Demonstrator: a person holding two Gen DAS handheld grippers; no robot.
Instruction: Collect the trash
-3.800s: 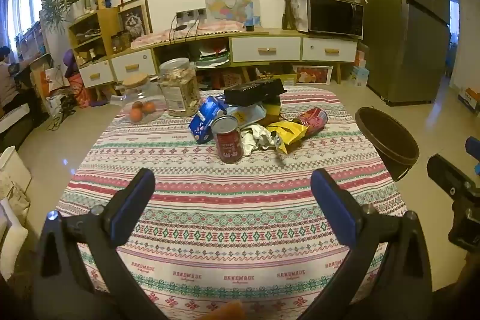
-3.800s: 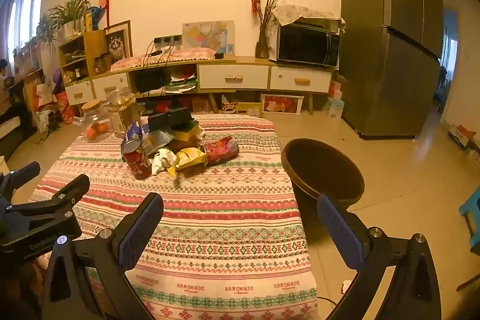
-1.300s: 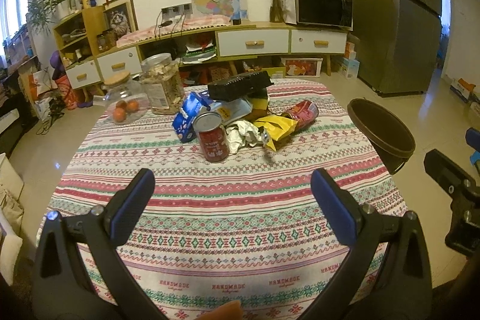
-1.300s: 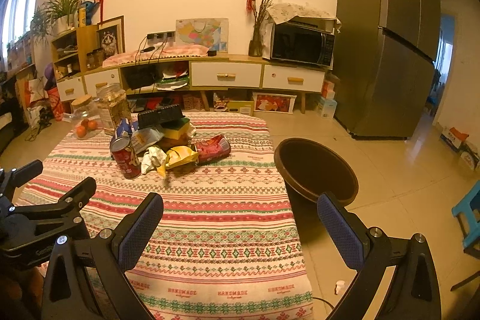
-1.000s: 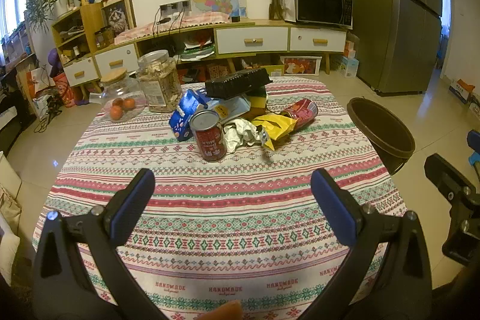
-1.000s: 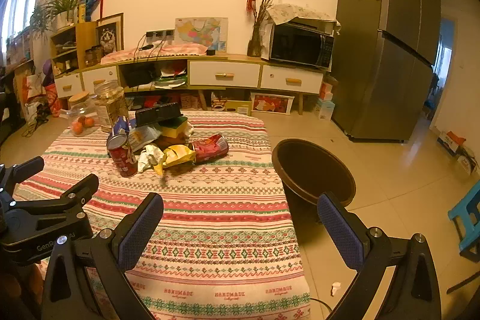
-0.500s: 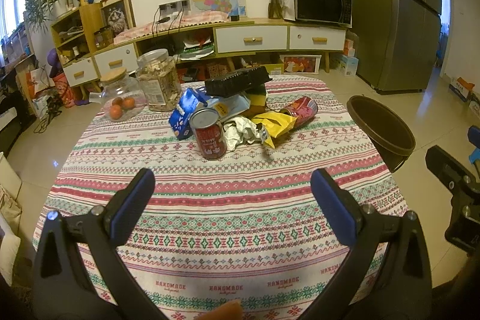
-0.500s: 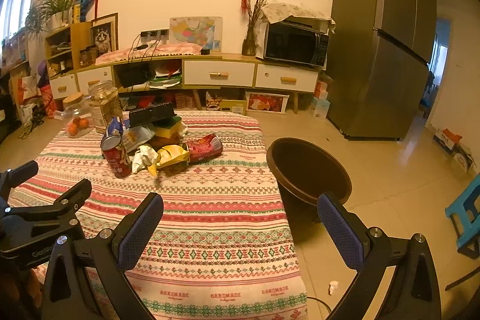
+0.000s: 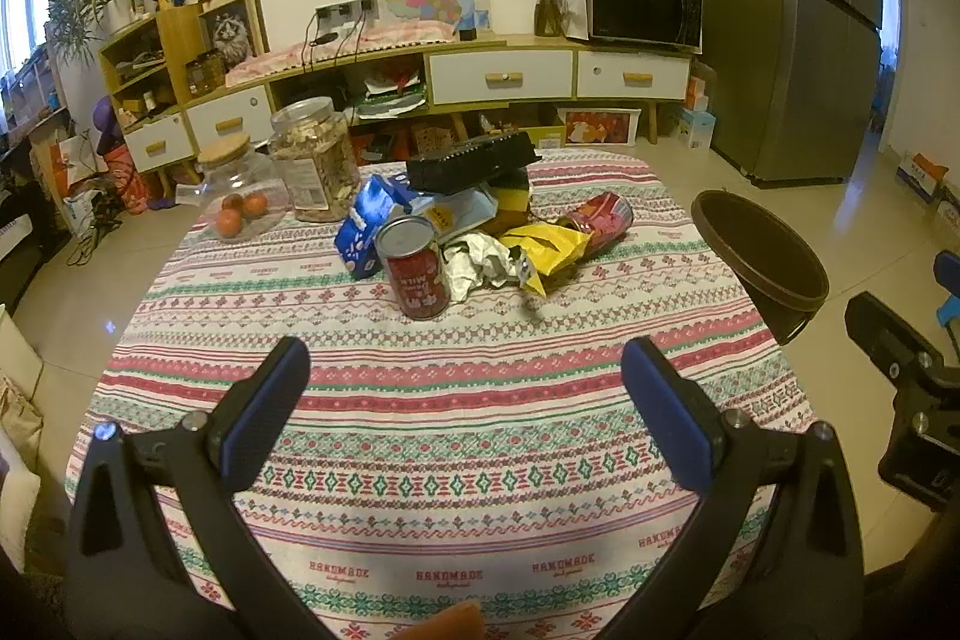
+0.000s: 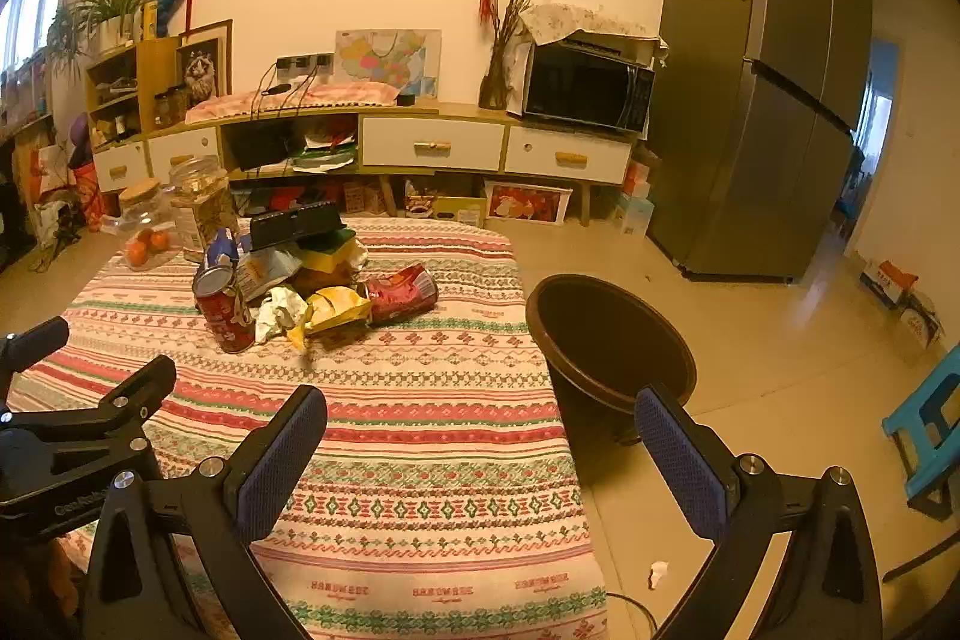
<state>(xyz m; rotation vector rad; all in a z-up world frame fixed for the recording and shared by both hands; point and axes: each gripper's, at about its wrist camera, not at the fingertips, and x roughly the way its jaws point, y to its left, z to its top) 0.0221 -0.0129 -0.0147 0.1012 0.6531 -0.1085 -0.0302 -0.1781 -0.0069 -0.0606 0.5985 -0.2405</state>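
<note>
A heap of trash lies mid-table on the patterned cloth [image 9: 468,436]: a red can [image 9: 414,267] upright in front, crumpled foil [image 9: 480,263], a yellow wrapper [image 9: 549,249], a red snack bag [image 9: 600,220], a blue carton [image 9: 365,226] and a black tray [image 9: 471,160] on top. A dark brown bin [image 9: 759,259] stands off the table's right edge. My left gripper [image 9: 465,370] is open, well short of the can. My right gripper [image 10: 480,418] is open over the table's right edge, beside the bin [image 10: 606,340]. The can [image 10: 223,301] and the red bag [image 10: 401,293] show in the right wrist view too.
Two glass jars, one with oranges [image 9: 240,193] and one with snacks [image 9: 312,160], stand at the table's far left. A sideboard [image 9: 504,76] with a microwave [image 9: 645,7] lines the back wall, a fridge [image 10: 762,100] stands right. A blue stool [image 10: 927,430] sits on the floor.
Both grippers have drifted slightly, shifting the view a little; the trash heap and bin stay where they were. Both grippers remain open and empty.
</note>
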